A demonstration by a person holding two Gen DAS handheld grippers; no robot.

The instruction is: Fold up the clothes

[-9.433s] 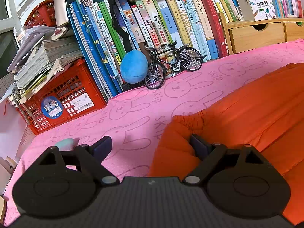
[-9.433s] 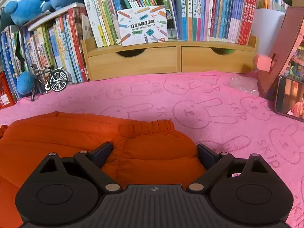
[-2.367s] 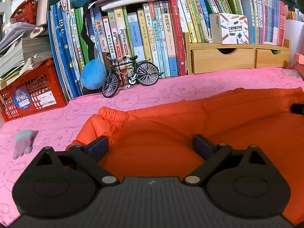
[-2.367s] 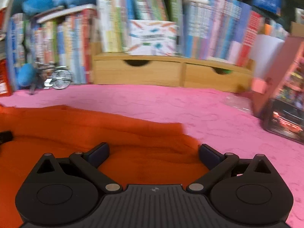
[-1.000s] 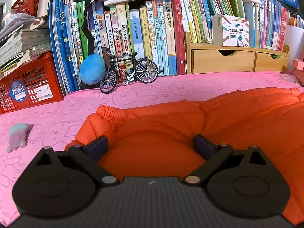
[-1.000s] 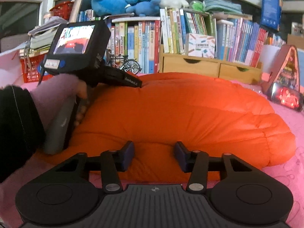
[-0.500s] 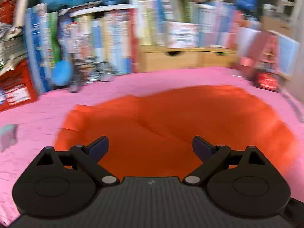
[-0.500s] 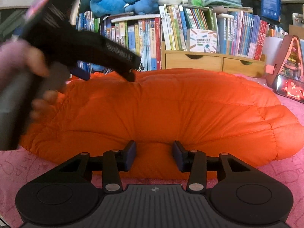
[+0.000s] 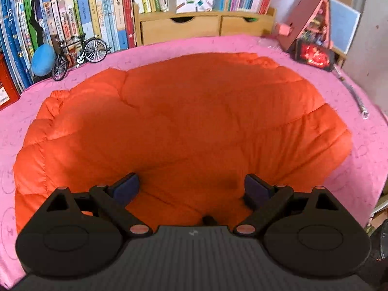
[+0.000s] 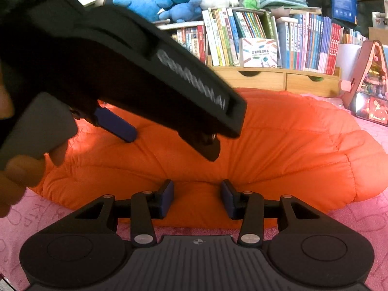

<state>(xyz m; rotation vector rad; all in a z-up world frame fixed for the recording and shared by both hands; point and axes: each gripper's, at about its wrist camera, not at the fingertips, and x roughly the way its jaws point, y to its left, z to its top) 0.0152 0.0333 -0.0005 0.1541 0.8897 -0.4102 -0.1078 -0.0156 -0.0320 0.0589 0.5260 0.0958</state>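
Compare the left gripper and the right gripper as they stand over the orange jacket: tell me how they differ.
The left gripper has its jaws spread wide, above the orange jacket, with nothing pinched. The right gripper has its jaws much narrower, closed on the jacket's near edge. The left one looks steeply down on the jacket; the right one looks across it from low down at its near edge. Both have black bodies and dark blue pads.

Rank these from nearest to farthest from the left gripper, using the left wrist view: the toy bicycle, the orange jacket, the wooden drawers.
1. Orange jacket: directly under and ahead of the left gripper, filling the middle of the pink cloth.
2. Toy bicycle: beyond the jacket, far left, against the books.
3. Wooden drawers: at the back, centre, under the row of books.
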